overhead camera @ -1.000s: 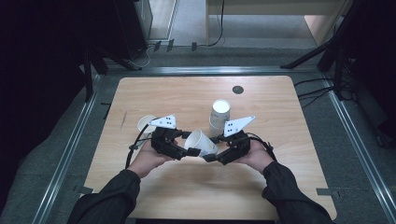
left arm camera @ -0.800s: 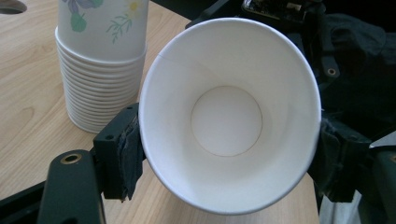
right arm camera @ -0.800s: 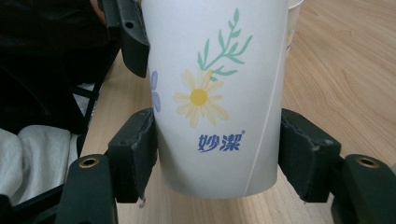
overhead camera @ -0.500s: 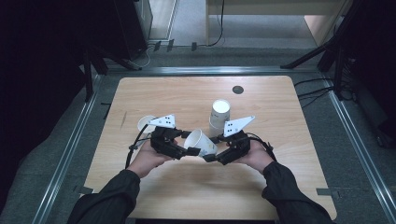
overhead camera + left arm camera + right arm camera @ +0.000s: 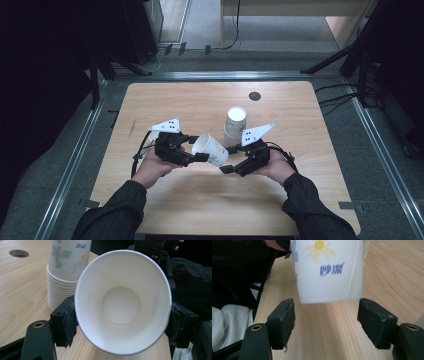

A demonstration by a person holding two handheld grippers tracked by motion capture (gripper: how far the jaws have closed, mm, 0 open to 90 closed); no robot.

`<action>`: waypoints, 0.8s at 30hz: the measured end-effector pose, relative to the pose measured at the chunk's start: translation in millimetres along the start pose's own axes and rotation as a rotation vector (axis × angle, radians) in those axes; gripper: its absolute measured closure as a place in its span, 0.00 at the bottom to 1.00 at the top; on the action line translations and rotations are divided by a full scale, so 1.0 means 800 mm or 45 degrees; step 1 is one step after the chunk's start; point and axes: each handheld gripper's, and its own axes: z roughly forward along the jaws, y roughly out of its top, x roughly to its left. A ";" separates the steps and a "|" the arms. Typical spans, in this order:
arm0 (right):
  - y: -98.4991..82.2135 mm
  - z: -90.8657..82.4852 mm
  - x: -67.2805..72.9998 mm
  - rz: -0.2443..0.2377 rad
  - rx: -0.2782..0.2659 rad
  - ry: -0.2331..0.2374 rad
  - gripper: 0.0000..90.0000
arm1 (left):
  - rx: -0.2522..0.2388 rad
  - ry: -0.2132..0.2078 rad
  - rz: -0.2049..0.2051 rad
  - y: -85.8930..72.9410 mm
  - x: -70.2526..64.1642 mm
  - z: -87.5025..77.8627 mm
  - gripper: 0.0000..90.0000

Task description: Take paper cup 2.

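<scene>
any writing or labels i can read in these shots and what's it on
"妙潔": blue characters, slightly blurred, on the side of the paper cup, under a yellow flower.
Blue print on the top cup of the stack of cups, beside the flower pattern: too blurred to read.
The dots on the grey plates of the left gripper and the right gripper are marks, not text.
</scene>
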 end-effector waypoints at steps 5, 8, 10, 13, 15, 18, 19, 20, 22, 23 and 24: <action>-0.001 -0.003 -0.001 0.000 0.000 -0.008 0.34 | -0.011 0.015 -0.003 0.001 0.002 -0.009 0.26; -0.002 -0.004 -0.001 0.001 0.010 -0.014 0.34 | -0.009 0.025 -0.002 0.001 0.002 -0.014 0.26; -0.002 -0.005 -0.001 -0.001 0.013 -0.017 0.34 | -0.005 0.038 0.003 0.002 0.002 -0.017 0.26; -0.004 -0.008 -0.002 0.000 0.015 -0.029 0.34 | 0.007 0.053 0.008 0.002 0.002 -0.019 0.26; -0.004 -0.010 -0.003 0.000 0.014 -0.041 0.34 | 0.015 0.059 0.009 0.002 0.002 -0.021 0.26; -0.005 -0.014 -0.004 0.007 0.016 -0.063 0.35 | 0.049 0.071 0.011 0.002 0.002 -0.021 0.26; -0.006 -0.015 -0.004 0.008 0.021 -0.075 0.35 | 0.060 0.082 0.014 0.002 0.002 -0.020 0.26; -0.007 -0.016 -0.004 0.014 0.015 -0.081 0.35 | 0.066 0.082 0.013 0.002 0.002 -0.020 0.26; -0.009 -0.018 -0.005 0.015 0.027 -0.095 0.35 | 0.091 0.103 0.020 0.002 0.001 -0.019 0.26; -0.010 -0.019 -0.005 0.018 0.033 -0.106 0.36 | 0.103 0.110 0.022 0.003 0.001 -0.018 0.26; -0.011 -0.020 -0.006 0.021 0.037 -0.112 0.36 | 0.113 0.116 0.026 0.003 0.001 -0.018 0.26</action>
